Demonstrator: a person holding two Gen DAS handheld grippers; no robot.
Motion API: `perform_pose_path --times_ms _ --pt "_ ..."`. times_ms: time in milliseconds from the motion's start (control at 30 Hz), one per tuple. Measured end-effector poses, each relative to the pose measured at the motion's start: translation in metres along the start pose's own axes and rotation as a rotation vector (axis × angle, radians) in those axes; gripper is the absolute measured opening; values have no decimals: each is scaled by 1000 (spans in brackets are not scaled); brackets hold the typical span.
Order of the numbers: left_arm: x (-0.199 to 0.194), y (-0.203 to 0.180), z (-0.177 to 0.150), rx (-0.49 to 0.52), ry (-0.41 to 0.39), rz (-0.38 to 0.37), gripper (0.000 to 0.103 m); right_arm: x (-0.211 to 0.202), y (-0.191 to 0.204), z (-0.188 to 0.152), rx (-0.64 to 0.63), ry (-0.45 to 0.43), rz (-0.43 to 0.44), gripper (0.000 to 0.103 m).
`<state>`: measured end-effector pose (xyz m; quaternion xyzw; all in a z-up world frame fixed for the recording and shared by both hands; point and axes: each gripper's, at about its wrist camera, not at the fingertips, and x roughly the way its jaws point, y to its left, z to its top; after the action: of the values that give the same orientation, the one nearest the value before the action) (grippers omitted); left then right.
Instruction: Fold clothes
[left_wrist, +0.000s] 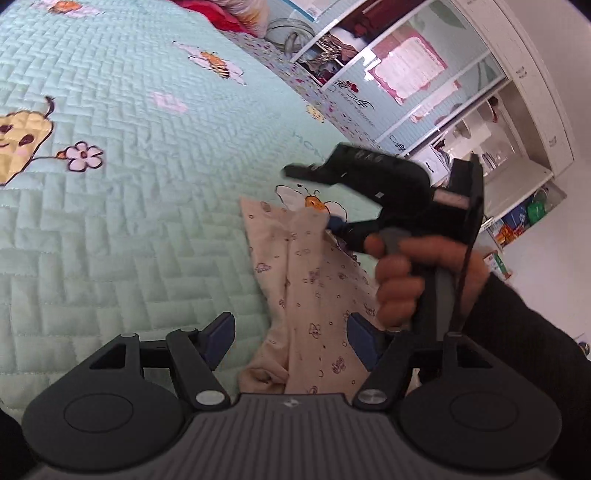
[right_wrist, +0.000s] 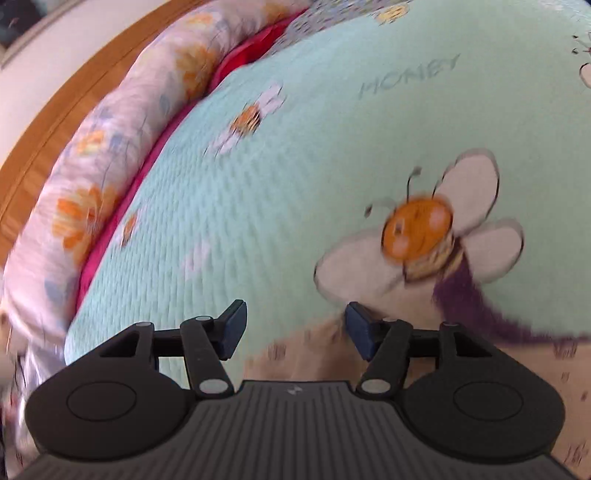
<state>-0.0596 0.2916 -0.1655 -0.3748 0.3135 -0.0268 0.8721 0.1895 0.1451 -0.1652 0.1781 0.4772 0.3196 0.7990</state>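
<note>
1. The garment (left_wrist: 314, 291) is a cream piece of clothing printed with small dark figures, gathered into a long narrow bundle with a lengthwise crease; a purple trim edge (right_wrist: 476, 299) shows in the right wrist view.
2. It lies on the bed, on a mint green quilt (left_wrist: 129, 221), with its far end just below the embroidered bee (left_wrist: 314, 202) and its near end running back under the left claw's body.
3. The left claw (left_wrist: 291, 339) is spread wide, holding nothing; the garment passes between its blue pads (left_wrist: 221, 339), but whether they touch the cloth cannot be told.
4. The right claw (right_wrist: 295, 328) is also spread wide and empty, above the garment's edge near the bee; this view is blurred.
5. In the left wrist view the right claw (left_wrist: 338, 225) is seen from outside, its tip at the garment's far end beside the bee, gripped by a hand (left_wrist: 406, 277) in a dark sleeve (left_wrist: 528, 354).
6. That hand and tool cover the garment's right side next to the bee.
7. Left of the bee the quilt is open and flat, with only stitched flowers and a yellow figure.
8. Beyond the bee the quilt ends at a flowered pillow roll (right_wrist: 110, 147) over red cloth (right_wrist: 122, 221), with a wooden headboard (right_wrist: 55, 122) behind it.
9. Right of the bee, past the bed edge, stands a white shelf unit (left_wrist: 461, 92) with glass doors.
</note>
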Motion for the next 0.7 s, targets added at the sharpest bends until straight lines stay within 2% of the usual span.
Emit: perform_pose_path --times_ms 33,133,200,267,333,400,500,567,700 --pt "0 2 1 -9 -1 -5 70 -8 0 5 20 -22 22 63" --pt "-3 6 2 -32 -6 -26 70 -41 8 -1 -34 -57 14 63" --pt "-6 5 2 -37 -1 -30 70 -63 15 -16 -108 -56 -25 63" --pt "-10 4 1 -39 25 -14 70 -73 26 -34 -231 -32 -117 63" --pt "-17 -1 -3 -7 60 -1 70 -74 42 -47 -390 15 -247 63" --pt "-23 -4 -8 20 99 6 70 -70 64 -58 -508 50 -321 63" --pt "-31 -1 -18 20 150 5 70 -64 91 -69 -564 99 -327 76" --pt "-32 1 -21 5 159 -5 70 -51 109 -73 -593 132 -353 77" --pt "-38 0 -21 1 161 2 70 -32 131 -82 -659 155 -461 77"
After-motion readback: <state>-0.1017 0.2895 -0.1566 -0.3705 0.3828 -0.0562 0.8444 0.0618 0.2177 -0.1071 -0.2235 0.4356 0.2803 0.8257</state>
